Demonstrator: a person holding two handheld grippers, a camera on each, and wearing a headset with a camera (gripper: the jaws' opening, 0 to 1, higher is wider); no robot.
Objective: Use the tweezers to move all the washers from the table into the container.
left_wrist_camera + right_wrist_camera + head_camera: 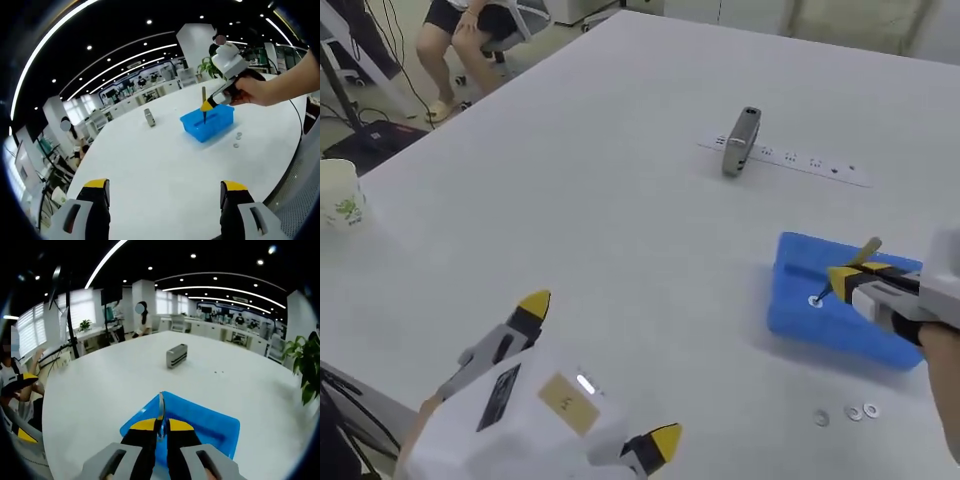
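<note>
Holding the tweezers [161, 405] over the blue container [800, 320], right gripper [161, 424] clamped tight on them.
Nearest me, my left gripper [600, 368] gapes wide, empty. Three washers [855, 413] lie on the table [620, 200] short of the right fingers [142, 425]; beyond those fingers, the tweezers' tip has one washer [815, 301] inside the container.

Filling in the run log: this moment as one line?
right claw: shut on tweezers, over blue container | left claw: open, idle | washers: three on table
</note>
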